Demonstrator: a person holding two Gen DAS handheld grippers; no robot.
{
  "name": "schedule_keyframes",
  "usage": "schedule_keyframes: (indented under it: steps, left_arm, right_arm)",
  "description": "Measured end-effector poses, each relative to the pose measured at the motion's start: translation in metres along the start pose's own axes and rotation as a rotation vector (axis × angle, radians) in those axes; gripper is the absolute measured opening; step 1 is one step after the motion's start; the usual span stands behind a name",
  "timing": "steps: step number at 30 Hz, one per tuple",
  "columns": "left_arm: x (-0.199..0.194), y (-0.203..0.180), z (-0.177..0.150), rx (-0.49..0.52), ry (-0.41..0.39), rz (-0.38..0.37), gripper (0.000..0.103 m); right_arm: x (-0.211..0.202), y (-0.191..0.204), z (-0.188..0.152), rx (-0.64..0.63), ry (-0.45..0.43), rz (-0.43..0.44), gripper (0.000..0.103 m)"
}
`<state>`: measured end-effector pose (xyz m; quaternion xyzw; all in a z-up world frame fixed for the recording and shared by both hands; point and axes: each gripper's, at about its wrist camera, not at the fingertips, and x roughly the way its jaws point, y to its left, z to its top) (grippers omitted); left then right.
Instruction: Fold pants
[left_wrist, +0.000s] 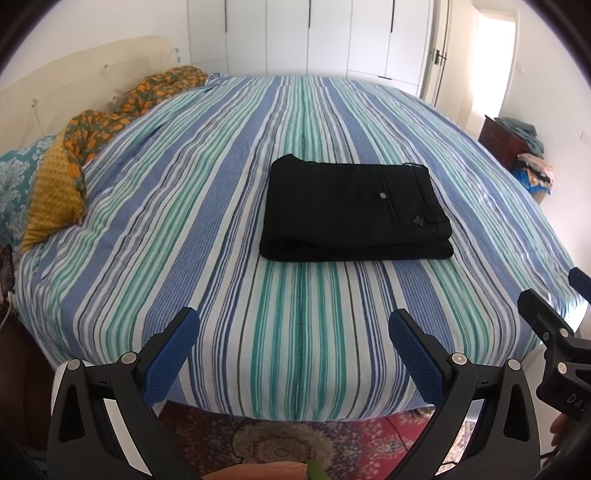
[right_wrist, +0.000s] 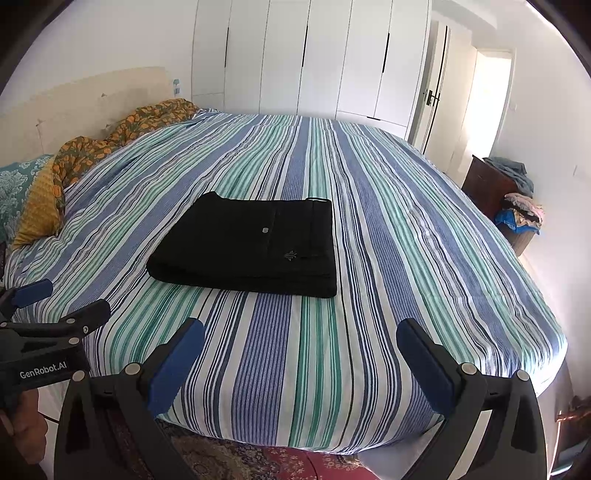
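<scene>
Since the black pants (left_wrist: 356, 210) already lie as a compact, layered rectangle near the middle of the striped bed (left_wrist: 184, 229), I judge the folding done or nearly so. My left gripper (left_wrist: 293, 343) and right gripper (right_wrist: 301, 352) both hover at the near edge, jaws spread wide and holding nothing. My worry: any further reach could snag the stacked near edge and drag the layers apart.

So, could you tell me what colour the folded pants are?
Black pants, clearest in the right wrist view.
</scene>
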<state>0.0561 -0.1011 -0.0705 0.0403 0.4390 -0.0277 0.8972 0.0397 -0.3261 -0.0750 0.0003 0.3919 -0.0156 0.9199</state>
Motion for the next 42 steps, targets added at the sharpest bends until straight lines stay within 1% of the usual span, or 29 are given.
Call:
schedule_keyframes:
  steps: [9, 27, 34, 36, 42]
  left_arm:
    - [0.002, -0.005, -0.001, 0.006, 0.002, -0.002, 0.102]
    - [0.001, -0.002, -0.001, 0.005, 0.004, -0.003, 0.102]
    - [0.000, -0.002, -0.001, 0.004, -0.001, -0.012, 0.102]
    - [-0.002, -0.001, -0.002, -0.003, -0.013, -0.026, 0.102]
    - [-0.009, -0.006, -0.004, 0.027, -0.060, 0.026, 0.102]
  right_arm:
    - [0.000, -0.003, -0.002, 0.008, 0.004, -0.003, 0.103]
    - [0.004, -0.001, -0.006, 0.012, 0.022, -0.002, 0.103]
    - [0.004, -0.002, -0.006, 0.019, 0.026, -0.006, 0.103]
    - [0.004, -0.003, -0.006, 0.020, 0.026, -0.006, 0.103]
    - [0.004, -0.003, -0.007, 0.020, 0.026, -0.006, 0.103]
